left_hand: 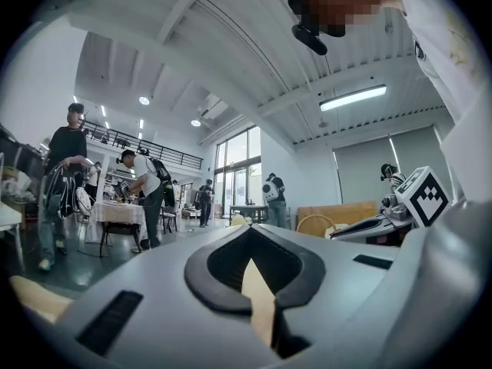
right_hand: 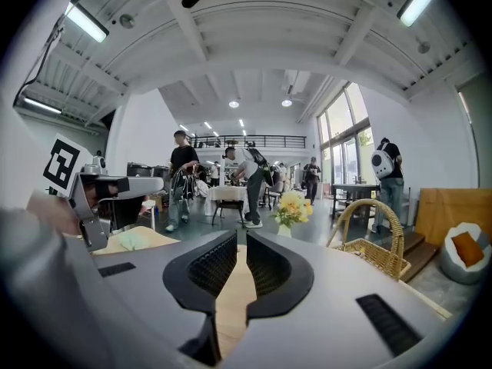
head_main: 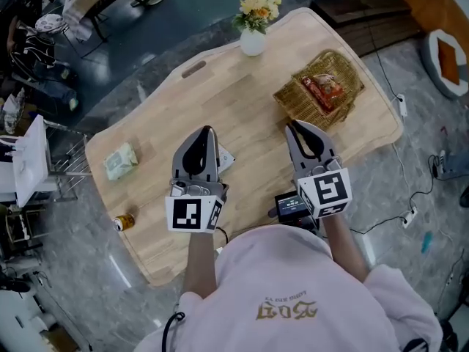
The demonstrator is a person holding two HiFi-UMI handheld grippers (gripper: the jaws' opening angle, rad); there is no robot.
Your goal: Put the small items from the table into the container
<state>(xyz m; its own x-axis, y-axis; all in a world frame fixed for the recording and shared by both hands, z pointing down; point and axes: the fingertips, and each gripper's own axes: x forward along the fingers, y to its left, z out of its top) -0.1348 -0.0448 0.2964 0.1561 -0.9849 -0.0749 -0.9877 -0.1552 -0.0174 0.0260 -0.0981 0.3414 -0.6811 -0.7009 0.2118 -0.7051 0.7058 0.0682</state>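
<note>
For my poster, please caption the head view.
Left gripper and right gripper hover above a wooden table with a wicker basket.

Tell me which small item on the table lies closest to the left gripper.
The white packet beside the left gripper; green packet and can lie farther left.

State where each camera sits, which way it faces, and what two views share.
Head view: on the person's head, facing steeply down at the table; shows left gripper, right gripper, forearms, shirt.
Left gripper view: on that gripper, facing level along its jaws; shows right gripper, shirt.
Right gripper view: on that gripper, facing basket and flower vase; shows left gripper.
Shared: basket and vase, also in head view.
</note>
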